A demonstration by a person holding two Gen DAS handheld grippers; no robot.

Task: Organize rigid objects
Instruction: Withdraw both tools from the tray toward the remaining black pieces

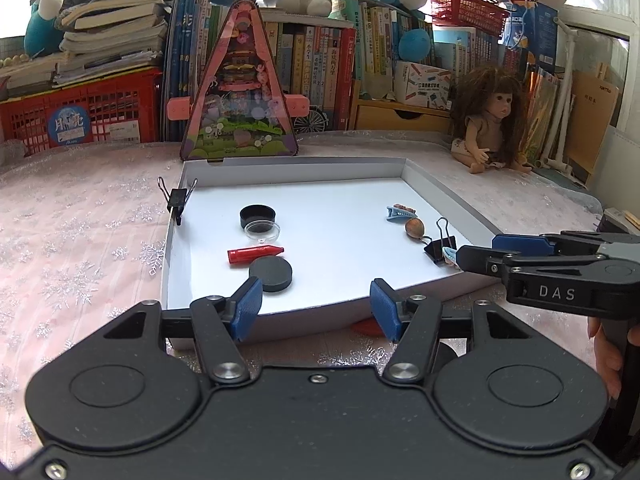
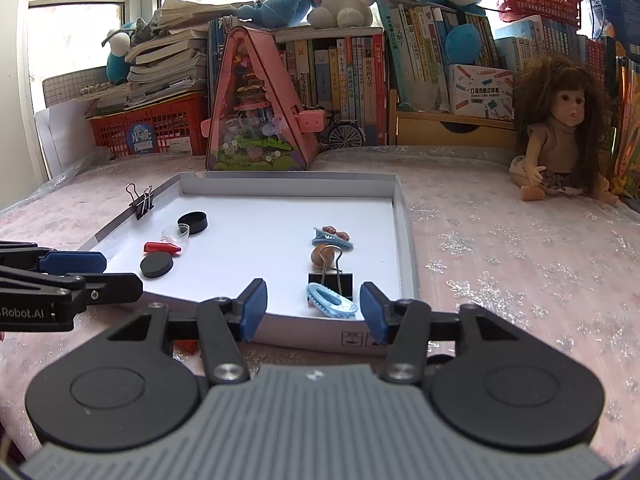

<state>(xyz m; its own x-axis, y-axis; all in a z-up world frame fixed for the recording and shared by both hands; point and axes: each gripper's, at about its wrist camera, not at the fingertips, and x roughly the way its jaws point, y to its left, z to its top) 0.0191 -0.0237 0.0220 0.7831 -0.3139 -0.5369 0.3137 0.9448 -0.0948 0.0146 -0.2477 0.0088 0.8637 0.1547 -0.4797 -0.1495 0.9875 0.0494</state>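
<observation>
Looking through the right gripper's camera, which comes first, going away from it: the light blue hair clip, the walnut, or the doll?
From the right gripper:
1. Light blue hair clip, just beyond the fingertips, at the tray's near edge.
2. Walnut, farther in, on the tray's right side.
3. Doll, sitting past the tray, far right.

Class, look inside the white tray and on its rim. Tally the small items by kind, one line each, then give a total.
Binder clips: 2
Black round discs or caps: 2
Blue hair clips: 2
Clear dish: 1
Red crayon: 1
Brown nut: 1
Total: 9
</observation>
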